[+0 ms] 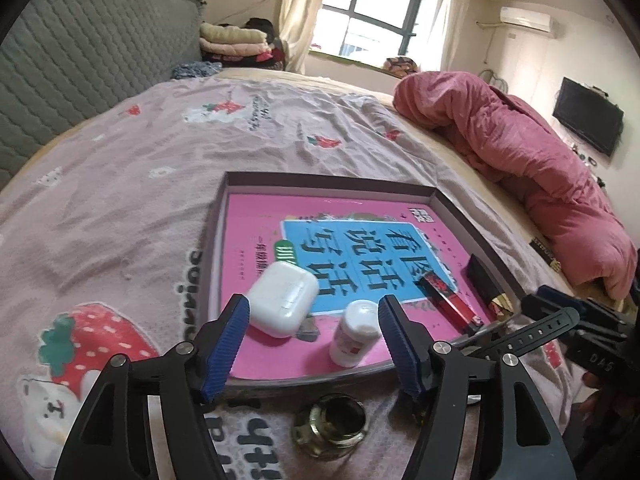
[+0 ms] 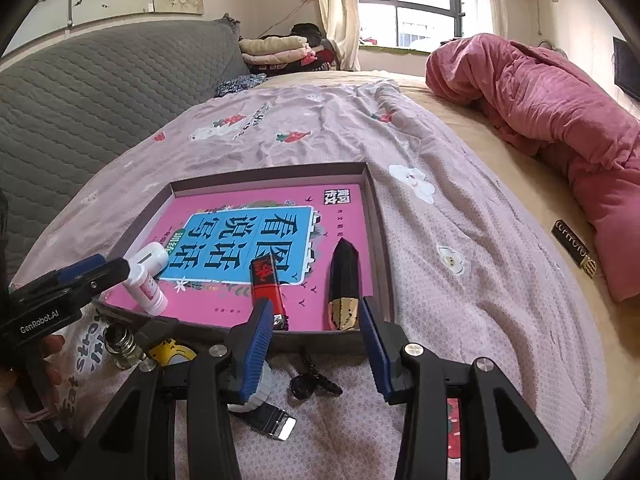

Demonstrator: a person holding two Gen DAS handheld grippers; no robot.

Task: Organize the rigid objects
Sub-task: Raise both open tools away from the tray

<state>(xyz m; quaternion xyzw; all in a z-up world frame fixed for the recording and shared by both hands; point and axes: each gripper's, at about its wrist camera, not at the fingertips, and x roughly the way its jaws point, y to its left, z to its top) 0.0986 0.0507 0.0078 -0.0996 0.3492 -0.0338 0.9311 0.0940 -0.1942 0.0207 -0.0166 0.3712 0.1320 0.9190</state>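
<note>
A shallow grey tray [image 1: 328, 180] lies on the bed with a pink book [image 1: 256, 216] as its floor. On the book rest a white earbud case [image 1: 282, 304], a white pill bottle [image 1: 354, 332], a red lighter [image 1: 448, 300] and a black tube with a gold end [image 1: 486, 280]. My left gripper [image 1: 314, 312] hangs open over the tray's near edge, with the case and the bottle just beyond its fingertips and free of the pads. My right gripper [image 2: 314, 312] is open too, with nothing between its pads. The red lighter [image 2: 268, 284] and the black-gold tube [image 2: 344, 292] lie just ahead of its tips.
On the bedspread in front of the tray [image 2: 272, 170] lie a small glass jar [image 2: 122, 344], a yellow item [image 2: 172, 354], a black clip [image 2: 312, 380] and a watch [image 2: 260, 408]. A black gold-lettered case [image 2: 574, 248] lies far right, beside a pink quilt [image 2: 560, 112]. A grey headboard [image 1: 80, 60] stands left.
</note>
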